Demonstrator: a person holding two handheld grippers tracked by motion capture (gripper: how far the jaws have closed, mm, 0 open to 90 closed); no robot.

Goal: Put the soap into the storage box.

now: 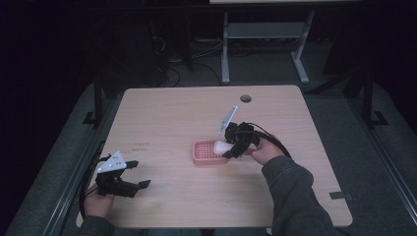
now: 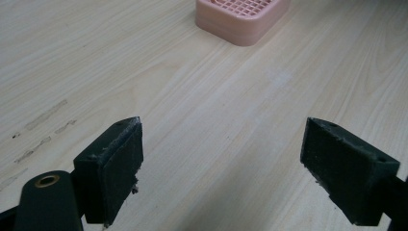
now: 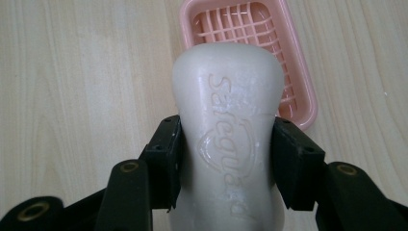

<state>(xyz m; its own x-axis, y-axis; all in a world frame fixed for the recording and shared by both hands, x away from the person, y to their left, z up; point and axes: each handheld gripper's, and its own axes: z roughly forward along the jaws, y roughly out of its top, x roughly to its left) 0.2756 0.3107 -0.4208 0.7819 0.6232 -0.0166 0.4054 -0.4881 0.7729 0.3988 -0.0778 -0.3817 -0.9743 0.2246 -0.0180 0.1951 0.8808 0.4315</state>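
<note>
Clamped by its waist in the right claw [image 3: 226,159], the white soap bar [image 3: 228,139] should be lowered flat into the pink slatted soap dish [image 3: 296,82] before release, while the left claw [image 2: 221,163] idles wide open, empty, over the tabletop [image 2: 216,96].

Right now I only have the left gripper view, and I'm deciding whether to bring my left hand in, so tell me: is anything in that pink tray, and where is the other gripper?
Observer: In the right gripper view the pink tray has bare slats, nothing lying in it.
Operator: And the other gripper?
Observer: The high view shows the right gripper at the tray's right end, above it.
Operator: Is it carrying something?
Observer: Yes, its jaws are shut on a white bar of soap, lettered face up, its free end over the tray's near rim.
Operator: How far off am I?
Observer: The left gripper is open near the table's front left corner, well clear of the tray.
</note>
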